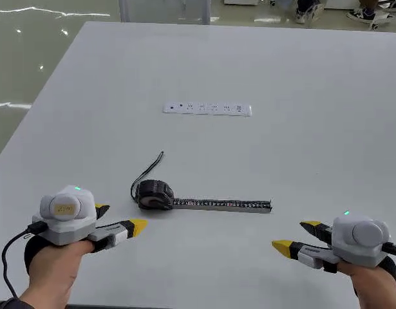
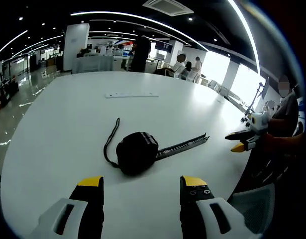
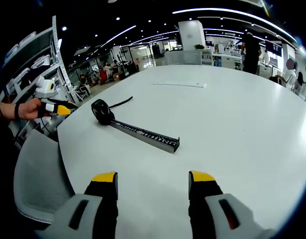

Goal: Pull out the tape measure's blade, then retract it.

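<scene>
We note left claw [image 1: 123, 216], right claw [image 1: 290, 234] both wide, empty. Risk: blade [image 1: 220, 205] whips back, tape measure [image 1: 154, 194] skids across counter [image 1: 262, 58] if unheld.

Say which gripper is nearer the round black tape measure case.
Left. The left gripper sits beside the black tape measure case; the right gripper lies past the blade's tip.

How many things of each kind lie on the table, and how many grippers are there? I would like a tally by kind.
tape measure, its blade out: 1
white strip: 1
grippers, the left gripper and the right gripper, both open: 2
Total: 4
</scene>
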The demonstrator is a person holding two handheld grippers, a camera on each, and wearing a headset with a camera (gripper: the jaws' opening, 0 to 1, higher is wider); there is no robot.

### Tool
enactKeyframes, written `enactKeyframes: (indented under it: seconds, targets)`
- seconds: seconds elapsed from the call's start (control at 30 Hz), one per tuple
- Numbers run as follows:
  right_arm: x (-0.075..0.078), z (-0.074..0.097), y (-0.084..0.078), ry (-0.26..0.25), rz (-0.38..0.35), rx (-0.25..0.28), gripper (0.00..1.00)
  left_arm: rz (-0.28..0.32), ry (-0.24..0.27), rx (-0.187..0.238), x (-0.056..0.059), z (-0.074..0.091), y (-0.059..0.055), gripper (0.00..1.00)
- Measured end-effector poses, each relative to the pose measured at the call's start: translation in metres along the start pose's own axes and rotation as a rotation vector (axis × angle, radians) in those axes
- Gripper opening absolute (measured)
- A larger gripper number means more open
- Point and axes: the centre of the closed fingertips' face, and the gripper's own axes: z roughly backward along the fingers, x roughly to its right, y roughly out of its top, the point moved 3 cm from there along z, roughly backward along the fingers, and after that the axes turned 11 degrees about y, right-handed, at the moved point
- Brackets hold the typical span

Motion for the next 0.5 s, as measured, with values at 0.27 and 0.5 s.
enactKeyframes:
  seconds: [0.27,0.5]
  targets:
    - [0.012,-0.007,0.001,0.006,-0.009,-0.022,0.57,0.044,0.016,-0.007,0.001,-0.009,0.002,0.59]
    - [0.023,-0.019,0.0,0.021,-0.018,-0.046,0.56,0.112,0.033,-0.024,0.006,-0.026,-0.003,0.59]
